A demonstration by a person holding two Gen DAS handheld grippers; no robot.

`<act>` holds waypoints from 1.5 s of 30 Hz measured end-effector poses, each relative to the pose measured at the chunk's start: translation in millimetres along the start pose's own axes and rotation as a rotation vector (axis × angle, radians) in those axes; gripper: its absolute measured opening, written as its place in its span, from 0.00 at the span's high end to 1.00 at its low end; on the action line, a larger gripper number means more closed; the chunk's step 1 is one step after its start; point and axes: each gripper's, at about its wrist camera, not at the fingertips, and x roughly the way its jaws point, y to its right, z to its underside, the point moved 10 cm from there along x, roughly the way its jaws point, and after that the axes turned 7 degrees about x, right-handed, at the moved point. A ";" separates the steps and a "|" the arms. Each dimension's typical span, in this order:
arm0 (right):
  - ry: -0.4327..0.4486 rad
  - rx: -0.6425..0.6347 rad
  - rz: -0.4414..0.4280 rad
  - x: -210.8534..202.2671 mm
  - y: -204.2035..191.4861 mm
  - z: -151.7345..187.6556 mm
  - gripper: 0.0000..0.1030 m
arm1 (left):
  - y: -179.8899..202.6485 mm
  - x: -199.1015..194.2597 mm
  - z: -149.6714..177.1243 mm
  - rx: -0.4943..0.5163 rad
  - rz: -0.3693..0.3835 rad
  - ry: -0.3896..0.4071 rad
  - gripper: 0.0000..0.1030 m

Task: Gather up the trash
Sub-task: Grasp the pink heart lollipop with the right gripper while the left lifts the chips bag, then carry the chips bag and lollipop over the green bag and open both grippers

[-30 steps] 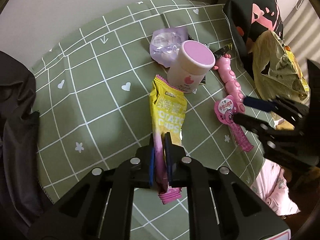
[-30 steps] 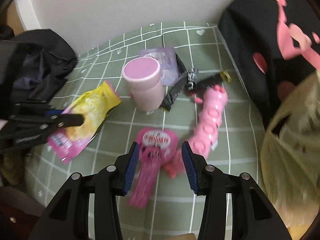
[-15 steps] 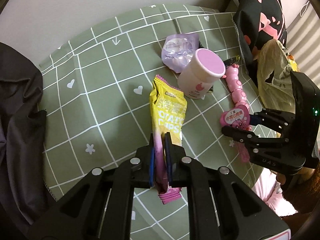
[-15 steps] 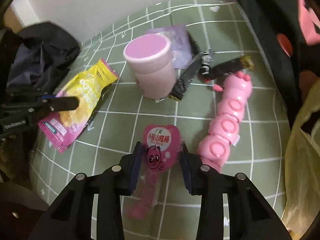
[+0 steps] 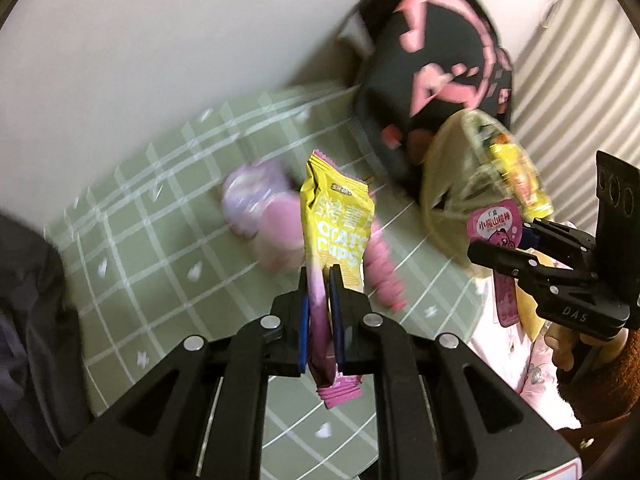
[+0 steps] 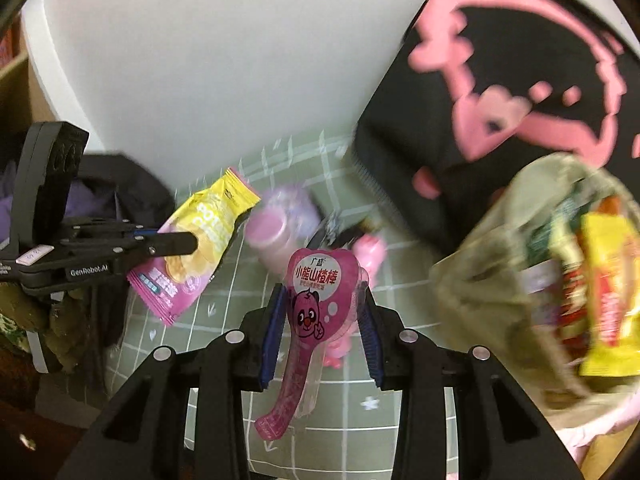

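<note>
- Gripping the pink lower end of a yellow-and-pink crinkly potato-chip packet, the left gripper is clenched tight on it, and the packet hangs clear above the green checked cloth.
- Right gripper: its jaws have just been closing and now pinch a pink heart-headed plastic lollipop wrapper between the blue pads, its tail dangling below.
- Far on the cloth, blurred, sit what looks like a pink-lidded round tub, a crumpled lilac wrapper behind it, and a pink segmented plastic strip to the right.
- On the right, a translucent yellowish plastic bag holds bright wrappers, just beside a black cushion with pink print.
</note>
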 end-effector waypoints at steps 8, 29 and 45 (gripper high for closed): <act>0.162 0.046 0.125 -78.5 52.2 -32.1 0.67 | 77.5 -10.3 -74.0 0.162 0.064 0.098 0.91; 0.295 0.296 0.367 -164.7 203.8 -36.0 0.67 | 229.5 94.5 -160.2 0.375 0.265 0.059 0.91; 0.276 0.301 0.334 -142.3 215.2 -47.1 0.67 | 221.1 113.6 -155.8 0.364 0.262 0.031 0.67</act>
